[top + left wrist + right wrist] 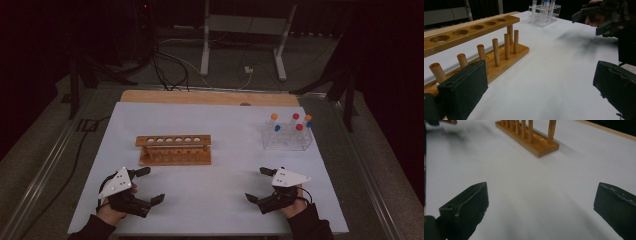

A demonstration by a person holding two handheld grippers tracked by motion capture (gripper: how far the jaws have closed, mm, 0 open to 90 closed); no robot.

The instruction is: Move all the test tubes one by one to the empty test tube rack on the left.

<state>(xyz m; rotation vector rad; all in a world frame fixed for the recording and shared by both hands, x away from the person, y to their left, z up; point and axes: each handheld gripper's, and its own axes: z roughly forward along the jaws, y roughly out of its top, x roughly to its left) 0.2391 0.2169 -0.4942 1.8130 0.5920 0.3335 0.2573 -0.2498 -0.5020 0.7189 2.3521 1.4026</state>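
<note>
Tubes with orange, red and blue caps (292, 125) sat upright in the clear plastic holder (287, 142) at the far right of the white table (215, 200), and the wooden peg rack (174, 150) near the middle was empty. Your left gripper (150, 185) and right gripper (261, 185) hovered spread wide, holding nothing, so I'd say you hadn't started. Next you'd need to reach forward for a tube.

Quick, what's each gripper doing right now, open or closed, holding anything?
Left gripper: open, holding nothing.
Right gripper: open, holding nothing.
</note>
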